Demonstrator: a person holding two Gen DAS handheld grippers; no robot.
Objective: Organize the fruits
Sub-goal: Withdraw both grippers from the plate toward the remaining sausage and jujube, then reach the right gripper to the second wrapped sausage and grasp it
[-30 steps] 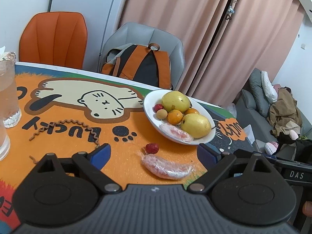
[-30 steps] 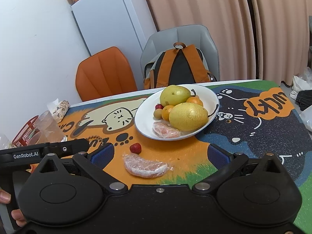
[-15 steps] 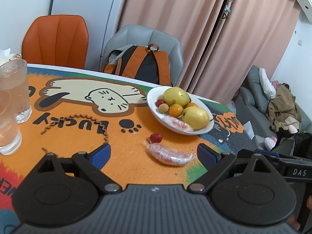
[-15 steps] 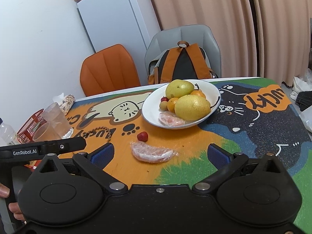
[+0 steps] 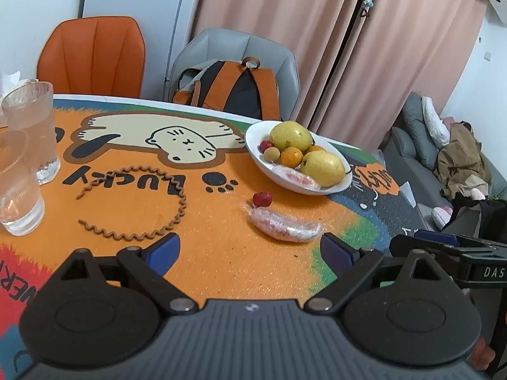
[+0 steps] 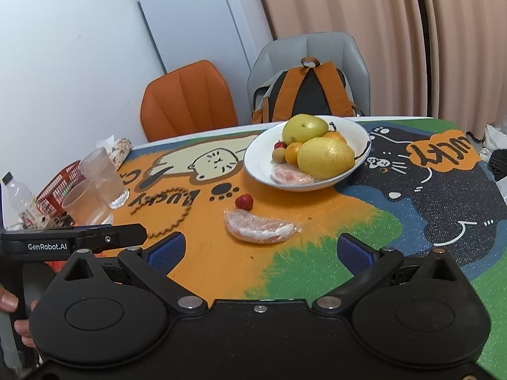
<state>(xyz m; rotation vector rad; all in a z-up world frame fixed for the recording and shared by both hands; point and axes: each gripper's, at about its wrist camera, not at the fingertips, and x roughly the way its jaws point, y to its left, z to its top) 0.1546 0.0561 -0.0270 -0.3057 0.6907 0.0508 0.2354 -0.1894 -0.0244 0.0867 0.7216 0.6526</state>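
The bench [image 5: 221, 253] carries a white bowl [image 5: 258, 155] at its far side, holding two pears [image 5: 321, 167], oranges [image 5: 291, 156] and a wrapped wedge [image 5: 296, 178]. Nearer lies another wrapped wedge [image 6: 258, 226] — a red berry [image 6: 244, 202] just beside it, both outside the bowl. The left tool [image 5: 250, 251] and right tool [image 6: 258, 253] hover above the near edge — jaws spread wide, both empty.

Both wrist views look down across the table [image 5: 221, 253] at the same fruit bowl [image 6: 263, 158].
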